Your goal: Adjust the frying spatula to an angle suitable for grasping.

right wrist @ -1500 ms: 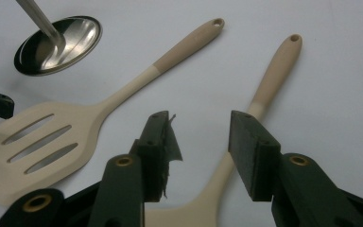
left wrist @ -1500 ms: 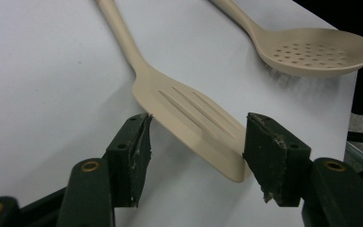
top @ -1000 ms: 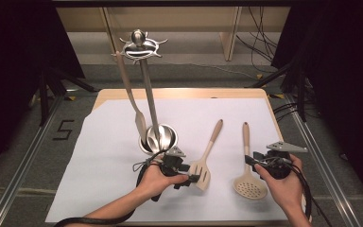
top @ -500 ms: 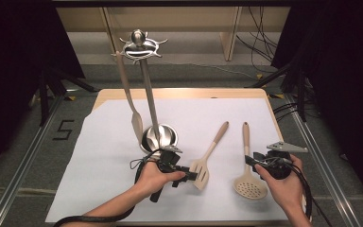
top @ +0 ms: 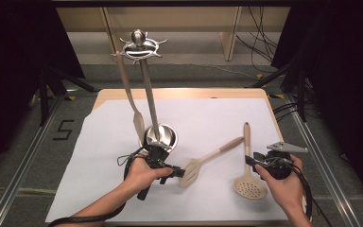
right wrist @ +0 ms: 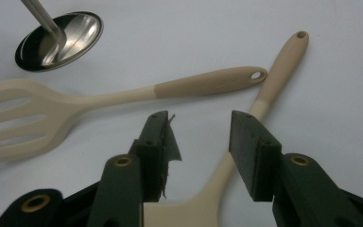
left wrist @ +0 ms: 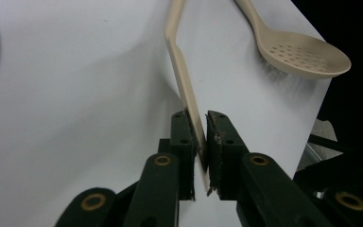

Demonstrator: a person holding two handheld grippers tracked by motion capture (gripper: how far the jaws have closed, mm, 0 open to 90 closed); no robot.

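My left gripper (top: 177, 171) is shut on the head of a beige slotted spatula (top: 192, 169). Its handle points up and right across the white sheet. In the left gripper view the thin blade of the slotted spatula (left wrist: 185, 80) runs edge-on between the closed jaws of my left gripper (left wrist: 202, 142). My right gripper (top: 251, 161) stands open astride the handle of a beige skimmer spoon (top: 249, 187), which lies flat. In the right gripper view the skimmer spoon's handle (right wrist: 264, 99) passes between the parted jaws of my right gripper (right wrist: 201, 142), which do not touch it.
A metal utensil stand (top: 159, 137) rises from its round base just behind my left hand. A beige turner (top: 137, 122) hangs from its hooked top. A white sheet (top: 99, 156) covers the wooden table (top: 179, 92). Dark floor and rails surround the table.
The slotted spatula has turned, its handle end swinging right and nearer while my left gripper holds its head. The right gripper has stayed over the skimmer handle.
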